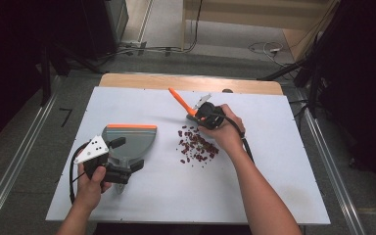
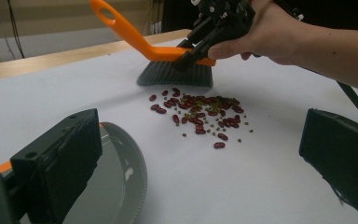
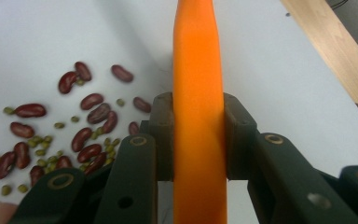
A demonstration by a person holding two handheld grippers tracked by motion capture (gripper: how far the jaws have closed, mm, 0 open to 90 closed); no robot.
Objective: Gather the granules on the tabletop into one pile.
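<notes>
A small brush with an orange handle (image 1: 178, 100) (image 3: 198, 70) and grey bristles (image 2: 175, 74) stands on the white table, just beyond a scatter of red kidney beans and small green beans (image 1: 196, 147) (image 2: 198, 114) (image 3: 74, 135). My right gripper (image 1: 203, 116) (image 3: 198, 135) is shut on the brush handle near its lower end. A grey dustpan with an orange edge (image 1: 132, 139) (image 2: 116, 186) lies to the left of the beans. My left gripper (image 1: 127, 154) (image 2: 198, 126) rests at the pan with its jaws wide apart, one jaw over the pan, facing the beans.
The white board (image 1: 274, 186) covers most of a wooden table whose far edge (image 1: 186, 82) shows behind the brush. Cables trail from both grippers. Metal rails and dark floor run along both sides of the table.
</notes>
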